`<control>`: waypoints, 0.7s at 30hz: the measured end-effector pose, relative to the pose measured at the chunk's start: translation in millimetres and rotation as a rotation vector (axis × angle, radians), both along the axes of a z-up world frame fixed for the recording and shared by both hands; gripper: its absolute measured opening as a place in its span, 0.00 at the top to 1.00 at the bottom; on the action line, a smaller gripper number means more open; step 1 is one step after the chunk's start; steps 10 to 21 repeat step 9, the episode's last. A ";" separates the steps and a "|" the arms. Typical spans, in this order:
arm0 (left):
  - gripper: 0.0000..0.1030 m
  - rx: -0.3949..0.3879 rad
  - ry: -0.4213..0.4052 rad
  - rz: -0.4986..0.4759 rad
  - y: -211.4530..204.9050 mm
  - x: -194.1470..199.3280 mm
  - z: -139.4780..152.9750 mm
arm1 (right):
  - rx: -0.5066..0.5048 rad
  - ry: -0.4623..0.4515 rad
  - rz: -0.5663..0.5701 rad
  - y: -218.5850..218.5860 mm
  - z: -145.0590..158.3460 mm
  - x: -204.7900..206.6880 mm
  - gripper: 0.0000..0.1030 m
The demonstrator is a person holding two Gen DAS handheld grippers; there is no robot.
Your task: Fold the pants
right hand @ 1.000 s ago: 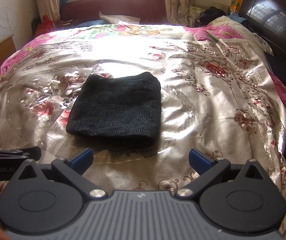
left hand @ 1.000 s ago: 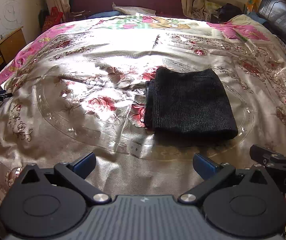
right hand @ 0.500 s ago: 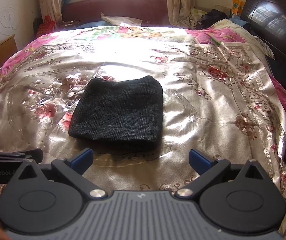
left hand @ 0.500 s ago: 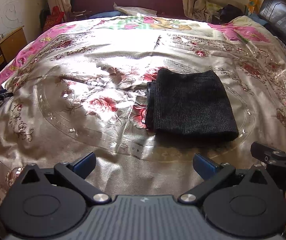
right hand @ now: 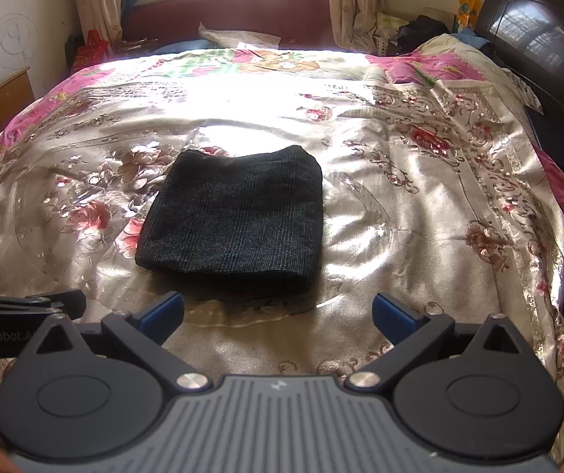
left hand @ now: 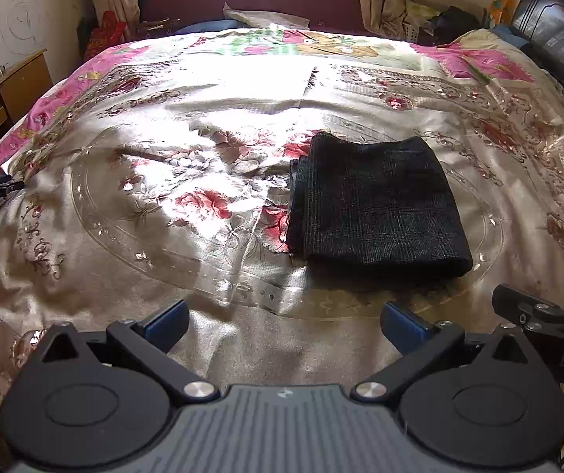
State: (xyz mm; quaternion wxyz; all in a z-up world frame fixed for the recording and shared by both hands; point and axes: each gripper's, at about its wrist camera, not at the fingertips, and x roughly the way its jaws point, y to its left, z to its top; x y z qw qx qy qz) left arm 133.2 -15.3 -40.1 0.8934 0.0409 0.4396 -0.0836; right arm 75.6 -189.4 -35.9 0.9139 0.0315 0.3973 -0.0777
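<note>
The dark pants [left hand: 376, 205] lie folded into a compact rectangle in the middle of the bed; they also show in the right wrist view [right hand: 234, 224]. My left gripper [left hand: 284, 321] is open and empty, held back near the bed's front edge, left of the pants. My right gripper [right hand: 278, 311] is open and empty, just in front of the pants. Each gripper shows at the edge of the other's view: the right one [left hand: 550, 315], the left one [right hand: 18, 303].
A shiny floral bedspread [right hand: 420, 205] covers the bed. A dark headboard [right hand: 538, 39] stands at the right. A wooden desk [left hand: 2, 90] stands at the left. Clothes and bags [right hand: 420, 31] pile up by the window wall.
Both grippers have drawn back and risen slightly from the folded pants. The pants have not moved.
</note>
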 end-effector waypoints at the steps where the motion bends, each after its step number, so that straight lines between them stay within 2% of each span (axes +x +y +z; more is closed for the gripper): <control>1: 0.00 -0.001 0.002 0.002 0.1 2.1 -0.8 | 0.001 -0.002 0.000 -0.2 -0.1 0.8 0.02; 9: 0.00 -0.015 0.037 0.006 2.1 11.7 -10.4 | 0.003 0.009 0.000 -0.9 -4.6 7.5 0.02; 21: 0.00 -0.015 0.037 0.006 2.1 11.7 -10.4 | 0.003 0.009 0.000 -0.9 -4.6 7.5 0.02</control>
